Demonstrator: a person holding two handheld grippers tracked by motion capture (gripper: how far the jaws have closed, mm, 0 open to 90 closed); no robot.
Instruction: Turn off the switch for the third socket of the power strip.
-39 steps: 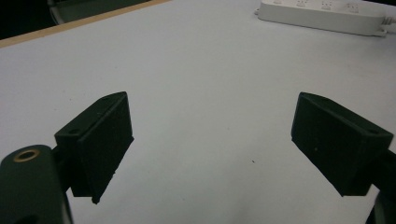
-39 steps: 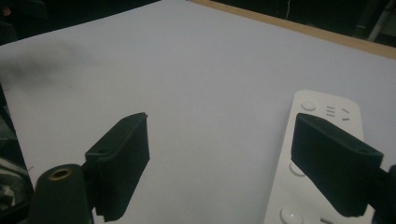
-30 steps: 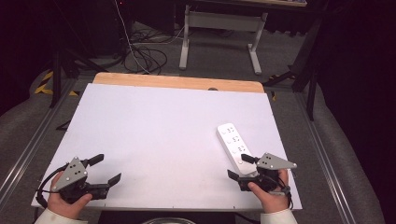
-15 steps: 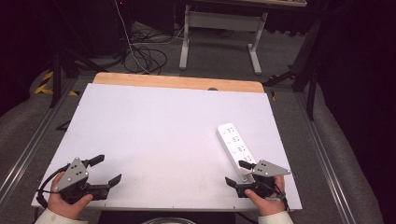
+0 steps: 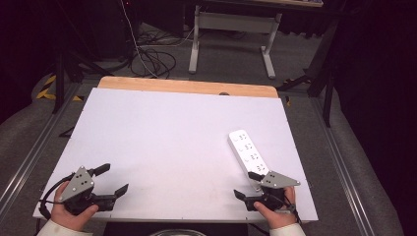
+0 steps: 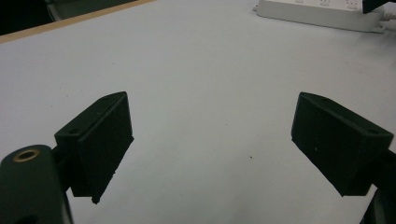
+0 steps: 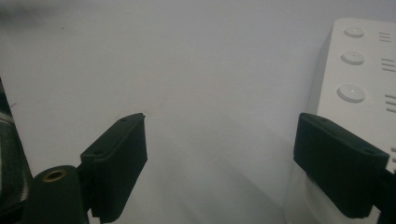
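A white power strip (image 5: 248, 155) lies at the right of the white board (image 5: 172, 137), running from the far left to the near right. My right gripper (image 5: 246, 184) is open at the strip's near end, its outer jaw over the end of the power strip (image 7: 364, 70). In its own view the right gripper (image 7: 219, 154) has bare board between its jaws. My left gripper (image 5: 114, 178) rests open near the front left corner. Between the wide-apart jaws of the left gripper (image 6: 212, 140) is bare board, with the power strip (image 6: 322, 11) far off.
A wooden table edge (image 5: 187, 87) runs along the board's far side. Metal rails (image 5: 339, 172) flank the table. Cables (image 5: 152, 59) and a desk frame (image 5: 231, 34) are on the floor beyond. A round metal rim (image 5: 172, 232) shows below the front edge.
My right gripper has drawn back toward the front edge and slightly left, along the strip's near end. The left gripper has barely shifted.
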